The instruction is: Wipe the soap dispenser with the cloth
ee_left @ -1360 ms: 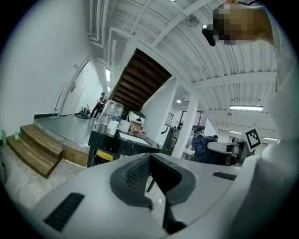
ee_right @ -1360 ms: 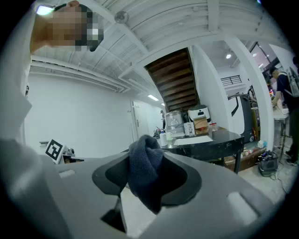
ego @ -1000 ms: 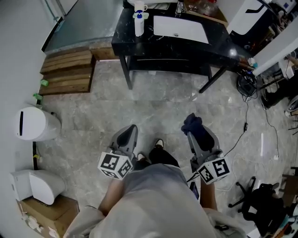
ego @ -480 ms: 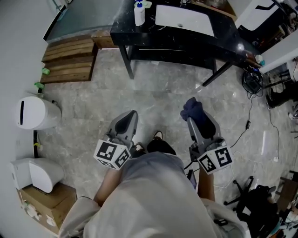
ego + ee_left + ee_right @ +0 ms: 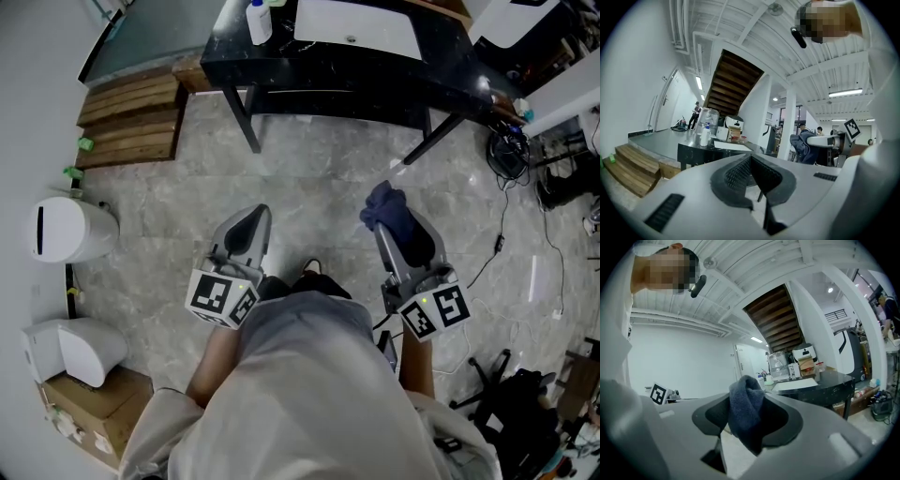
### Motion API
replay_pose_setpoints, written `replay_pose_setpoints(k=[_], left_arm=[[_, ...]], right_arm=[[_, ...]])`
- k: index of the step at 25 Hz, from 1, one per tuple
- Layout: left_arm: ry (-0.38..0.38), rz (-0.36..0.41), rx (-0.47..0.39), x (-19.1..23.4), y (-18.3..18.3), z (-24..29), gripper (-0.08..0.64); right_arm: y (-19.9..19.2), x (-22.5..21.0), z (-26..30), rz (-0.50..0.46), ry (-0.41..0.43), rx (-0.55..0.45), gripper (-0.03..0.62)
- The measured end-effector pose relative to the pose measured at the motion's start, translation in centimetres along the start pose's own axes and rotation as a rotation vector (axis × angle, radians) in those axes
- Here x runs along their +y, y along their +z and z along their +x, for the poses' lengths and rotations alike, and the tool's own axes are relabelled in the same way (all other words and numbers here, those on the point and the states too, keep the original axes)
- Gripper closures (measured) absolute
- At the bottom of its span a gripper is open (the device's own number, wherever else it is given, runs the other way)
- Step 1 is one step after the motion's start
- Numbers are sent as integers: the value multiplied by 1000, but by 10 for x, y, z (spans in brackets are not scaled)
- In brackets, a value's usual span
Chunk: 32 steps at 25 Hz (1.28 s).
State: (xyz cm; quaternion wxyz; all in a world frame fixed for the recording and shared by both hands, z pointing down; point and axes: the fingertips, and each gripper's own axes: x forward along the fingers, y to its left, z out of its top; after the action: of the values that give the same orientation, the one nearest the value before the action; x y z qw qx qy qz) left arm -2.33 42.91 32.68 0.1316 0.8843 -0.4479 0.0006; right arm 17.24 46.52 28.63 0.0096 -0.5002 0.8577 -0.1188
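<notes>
Above grey floor (image 5: 309, 192), right hand-held gripper (image 5: 379, 225) clamping cloth (image 5: 387, 203), left hand-held gripper (image 5: 259, 216) closed, empty.

No words or numbers can be read anywhere: the only signs are black-and-white square code patterns on the cube (image 5: 222, 298) of the left gripper (image 5: 255, 217) at eight o'clock and on the cube (image 5: 436, 311) of the right gripper (image 5: 381, 219) at four o'clock, and any print on the soap dispenser (image 5: 258, 22) near twelve o'clock is too small to make out.

Bright, even light is cast by white ceiling strip lamps (image 5: 847, 92). Glare is seen on the glossy black bench (image 5: 473, 84); gripper-view edges are bent and darkened.
</notes>
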Motion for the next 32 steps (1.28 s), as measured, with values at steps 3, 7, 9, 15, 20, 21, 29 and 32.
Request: replay_pose_setpoints(k=[3, 7, 9, 15, 20, 21, 29, 32], left_arm=[[15, 6, -32, -2, 2, 7, 554], [18, -13, 2, -5, -6, 14, 554], [15, -38, 12, -4, -11, 18, 554], [24, -109, 38, 11, -21, 30, 554], [17, -126, 49, 25, -27, 43, 554], [11, -126, 48, 28, -25, 47, 554], [-53, -129, 39, 56, -5, 79, 554], [-53, -129, 41, 75, 2, 91, 554]], right_arm=[[-2, -11, -1, 8, 1, 2, 416], [-8, -16, -1, 13, 15, 17, 416], [-10, -17, 2, 15, 30, 22, 416], [-19, -17, 22, 17, 66, 59, 416], [-17, -19, 42, 18, 79, 62, 416], [-15, -18, 47, 16, 83, 64, 416], [-1, -19, 101, -12, 120, 71, 416], [2, -21, 123, -14, 120, 80, 416]])
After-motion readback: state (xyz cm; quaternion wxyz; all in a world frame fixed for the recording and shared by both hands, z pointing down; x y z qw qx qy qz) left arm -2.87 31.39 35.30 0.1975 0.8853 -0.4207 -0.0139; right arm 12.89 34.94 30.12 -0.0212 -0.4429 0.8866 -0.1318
